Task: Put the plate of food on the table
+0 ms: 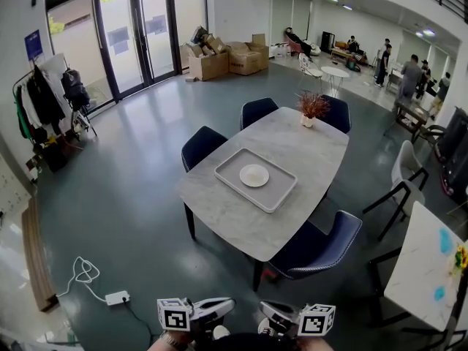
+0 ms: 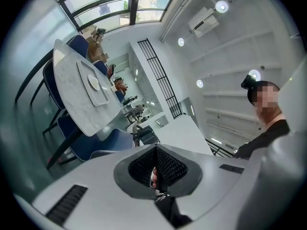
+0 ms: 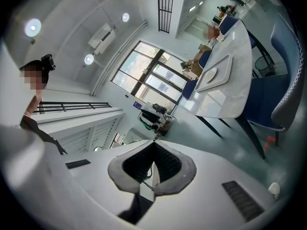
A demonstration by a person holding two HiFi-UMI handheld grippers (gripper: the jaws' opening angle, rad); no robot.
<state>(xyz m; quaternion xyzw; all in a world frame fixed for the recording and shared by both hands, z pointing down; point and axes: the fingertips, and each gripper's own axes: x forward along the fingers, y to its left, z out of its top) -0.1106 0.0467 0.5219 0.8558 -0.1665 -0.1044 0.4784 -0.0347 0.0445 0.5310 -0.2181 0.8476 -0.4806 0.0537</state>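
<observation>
L gripper (image 1: 219, 309) & R gripper (image 1: 272, 311) are seen only in part, cut off at bottom edge of head view; in own views both are shown clenched w/ nothing gripped. Well ahead of both, a small round white plate (image 1: 254, 175) is set in a rectangular grey tray (image 1: 281, 194) on a pale marble table (image 1: 311, 148); plate contents can't be made out.

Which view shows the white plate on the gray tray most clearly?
The head view: the plate appears from above, whole, inside the tray. Both gripper views show it far away, small and tilted sideways.
</observation>
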